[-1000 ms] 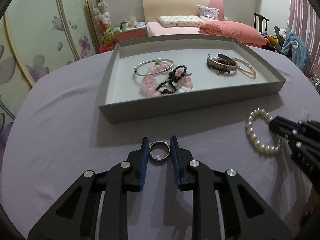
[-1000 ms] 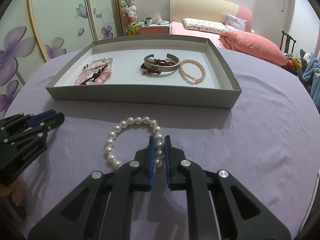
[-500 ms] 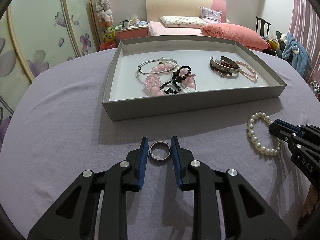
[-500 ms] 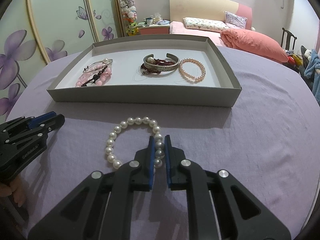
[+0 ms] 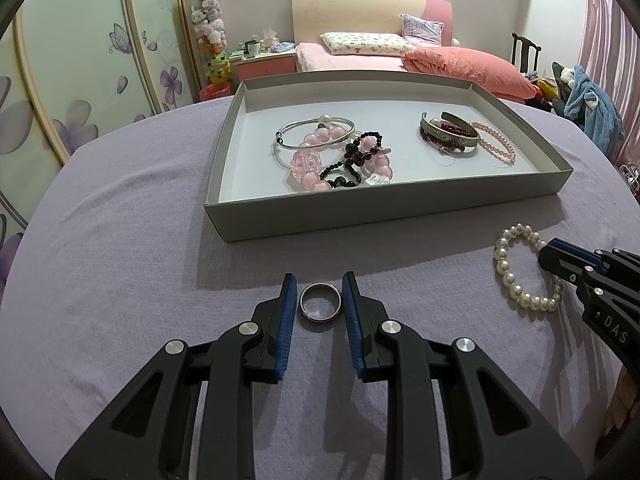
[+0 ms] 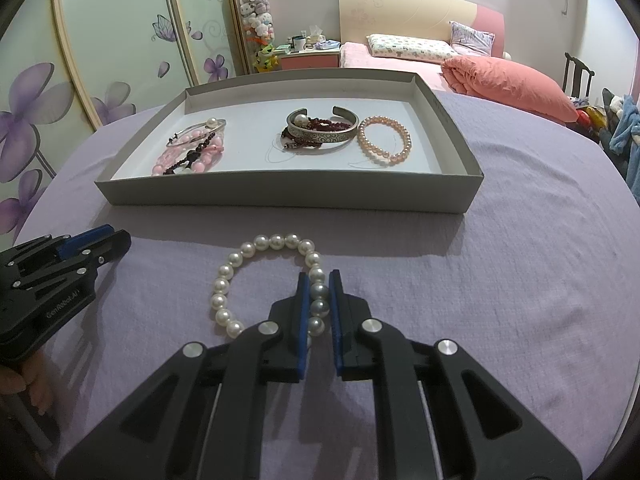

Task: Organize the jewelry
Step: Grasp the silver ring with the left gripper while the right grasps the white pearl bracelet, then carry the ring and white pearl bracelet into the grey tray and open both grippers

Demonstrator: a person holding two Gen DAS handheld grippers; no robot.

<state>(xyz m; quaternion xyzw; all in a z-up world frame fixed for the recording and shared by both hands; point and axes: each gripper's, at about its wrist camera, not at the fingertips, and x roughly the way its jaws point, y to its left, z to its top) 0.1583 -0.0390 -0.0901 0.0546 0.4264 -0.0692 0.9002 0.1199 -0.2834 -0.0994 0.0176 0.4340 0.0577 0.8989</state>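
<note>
A silver ring (image 5: 321, 307) sits between the blue pads of my left gripper (image 5: 320, 300), which is shut on it just over the purple cloth. My right gripper (image 6: 319, 298) is shut on a few beads of the white pearl bracelet (image 6: 240, 258); the rest of the loop lies on the cloth. From the left wrist view that bracelet (image 5: 508, 276) and the right gripper (image 5: 548, 254) show at the right edge. The left gripper (image 6: 116, 238) shows at the left edge of the right wrist view. The grey tray (image 5: 320, 220) (image 6: 280, 200) beyond holds several bracelets and bangles.
The round table wears a purple cloth (image 5: 120, 280). In the tray, pink and black beads (image 5: 340, 160) lie left, a silver cuff (image 5: 448, 134) and a pink pearl strand (image 5: 496, 142) right. A bed, chair and wardrobe doors stand behind. A hand (image 6: 24, 392) holds the left gripper.
The left wrist view has levelled out a little, so the tray looks straighter. The ring stays between the left pads and the pearls between the right pads.
</note>
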